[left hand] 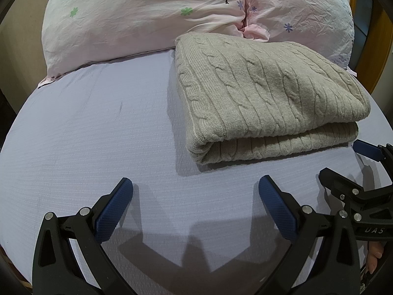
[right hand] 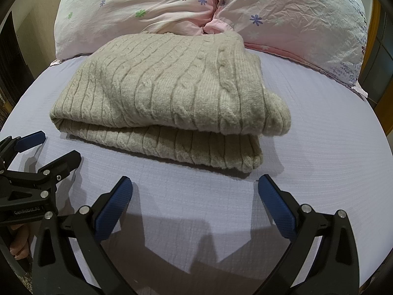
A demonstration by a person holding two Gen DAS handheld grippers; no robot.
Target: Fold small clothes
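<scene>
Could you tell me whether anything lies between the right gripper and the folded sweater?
Nothing visible does. Only bare lavender bedsheet separates the open right gripper from the folded beige cable-knit sweater. The left gripper sits off to its left, outside that path.

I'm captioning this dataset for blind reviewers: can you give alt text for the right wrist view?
A beige cable-knit sweater lies folded on a lavender bedsheet, with pink floral pillows behind it. The right gripper hangs open and empty just short of it, the left gripper beside it at the left edge.
</scene>
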